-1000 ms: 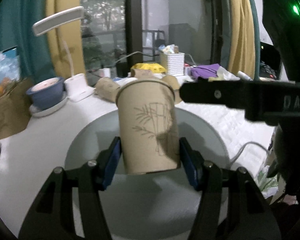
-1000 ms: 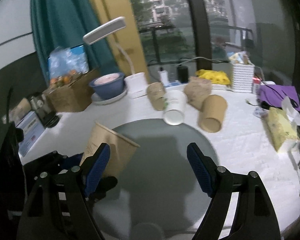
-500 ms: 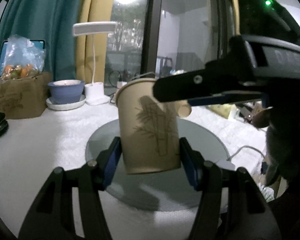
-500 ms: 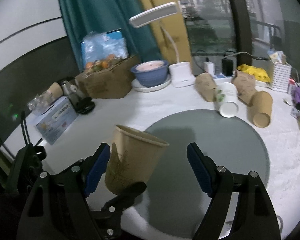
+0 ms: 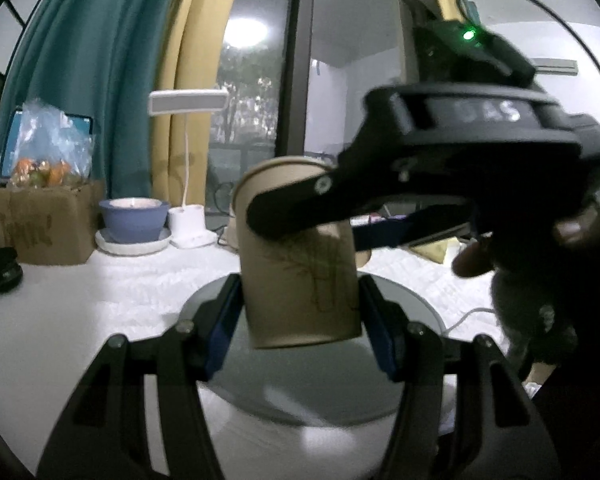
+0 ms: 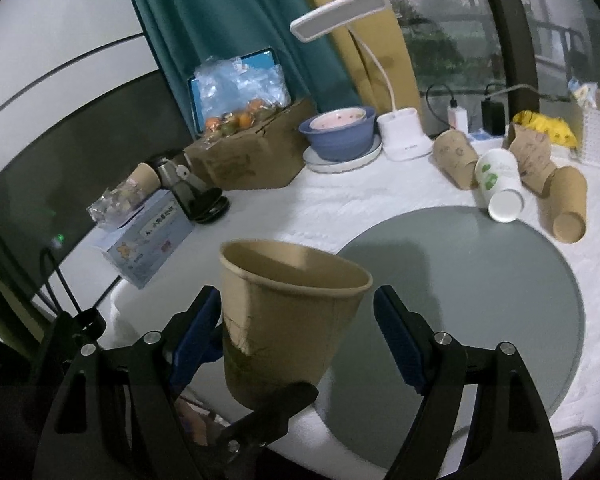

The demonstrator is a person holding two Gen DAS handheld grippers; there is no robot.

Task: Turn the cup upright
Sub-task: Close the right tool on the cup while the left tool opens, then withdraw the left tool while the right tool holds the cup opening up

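Cup [image 5: 296,256] sits mouth-up, clamped at its lower wall between the 2 fingers of the left tool [image 5: 300,312], lifted above the grey mat [image 6: 480,280] on the worktop [image 6: 340,204]. The right tool [image 6: 298,336] is spread apart around the cup's rim without clear contact. 4 cups [image 6: 500,184] lie beyond the mat's far edge.

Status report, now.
Left gripper shut on paper cup, mouth up, off the table. Right gripper open around it. Nothing blocking grey mat.
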